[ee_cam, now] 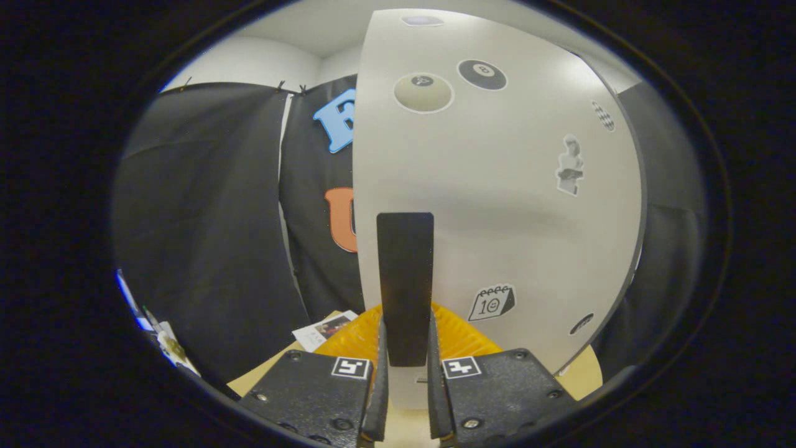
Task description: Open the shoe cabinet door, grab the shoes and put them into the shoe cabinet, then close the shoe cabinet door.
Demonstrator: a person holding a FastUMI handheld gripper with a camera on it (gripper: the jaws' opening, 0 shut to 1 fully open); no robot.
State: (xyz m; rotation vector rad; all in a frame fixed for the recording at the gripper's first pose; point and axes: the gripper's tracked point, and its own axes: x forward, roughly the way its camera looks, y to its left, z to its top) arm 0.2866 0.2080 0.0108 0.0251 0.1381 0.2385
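Gripper (405,379) apparently around door handle (405,280)

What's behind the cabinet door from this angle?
The gripper is shut on the door's black handle. The white door blocks the cabinet interior. A yellow ridged object and the booth cloth show beside it.

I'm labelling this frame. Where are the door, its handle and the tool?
door (516,199): gripper view, bare white face.
handle (405,274): gripper view, middle of the dark bar between the tool's fingers.
tool (407,367): gripper view, midway between fingertips pressing the handle.
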